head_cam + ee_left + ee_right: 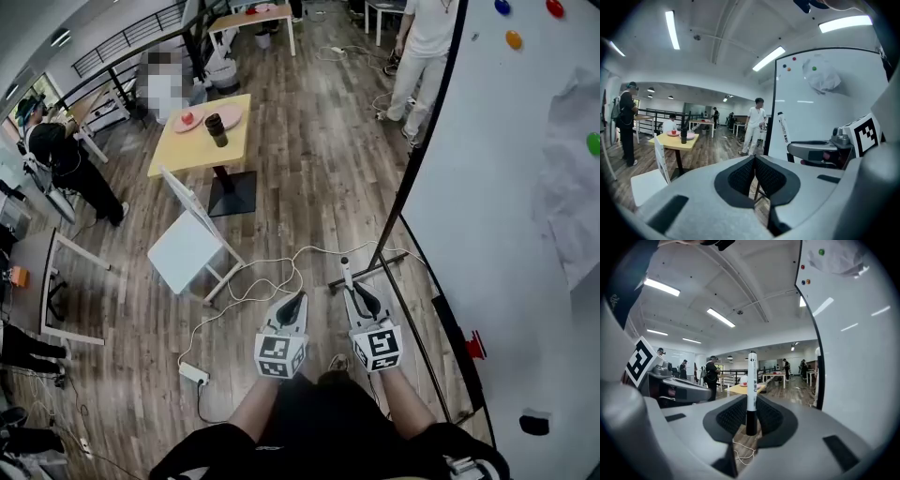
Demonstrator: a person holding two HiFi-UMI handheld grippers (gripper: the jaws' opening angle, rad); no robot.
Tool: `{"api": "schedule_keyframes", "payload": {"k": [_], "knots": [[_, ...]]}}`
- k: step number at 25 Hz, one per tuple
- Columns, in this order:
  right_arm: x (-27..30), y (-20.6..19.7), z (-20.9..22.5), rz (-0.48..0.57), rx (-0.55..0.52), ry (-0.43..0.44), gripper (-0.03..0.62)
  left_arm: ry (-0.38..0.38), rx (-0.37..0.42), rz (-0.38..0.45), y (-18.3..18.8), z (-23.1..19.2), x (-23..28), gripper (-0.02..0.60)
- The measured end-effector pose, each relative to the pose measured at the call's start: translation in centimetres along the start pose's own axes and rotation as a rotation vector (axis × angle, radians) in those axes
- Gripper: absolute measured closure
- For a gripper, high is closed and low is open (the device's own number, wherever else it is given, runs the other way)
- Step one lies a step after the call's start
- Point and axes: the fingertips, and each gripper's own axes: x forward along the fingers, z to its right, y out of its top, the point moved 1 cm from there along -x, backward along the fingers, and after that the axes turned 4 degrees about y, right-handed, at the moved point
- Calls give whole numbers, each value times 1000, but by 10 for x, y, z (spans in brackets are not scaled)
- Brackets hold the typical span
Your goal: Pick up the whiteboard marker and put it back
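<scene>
- Pickup done: whiteboard marker [751, 380] stands upright, clamped at its lower end between the right tool [751, 417] pads, in the air above the floor [309, 159].
- Left tool [754, 174] clenched on nothing, just beside the right one.
- Put-back left: marker not yet at whiteboard [487, 216], which is near on the right; roughly halfway, I judge.

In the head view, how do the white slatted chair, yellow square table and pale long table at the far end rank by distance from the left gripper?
1. White slatted chair, ahead-left of the left gripper.
2. Yellow square table, beyond the chair.
3. Pale long table, far end.
</scene>
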Motion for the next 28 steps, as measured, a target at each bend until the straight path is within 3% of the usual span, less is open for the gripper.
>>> {"api": "schedule_keyframes", "payload": {"k": [5, 14, 20, 23, 28], "knots": [[-7, -9, 45, 0, 44, -117, 537, -101, 40, -38, 1, 18, 45, 574], [-25, -25, 99, -79, 41, -406, 537, -402, 93, -98, 1, 56, 120, 574], [-35, -31, 113, -135, 138, -630, 537, -648, 136, -65, 32, 73, 154, 574], [-47, -38, 112, -164, 149, -745, 537, -759, 132, -101, 19, 79, 164, 574], [-76, -56, 96, -302, 117, -873, 537, -912, 159, -191, -13, 104, 165, 574]]}}
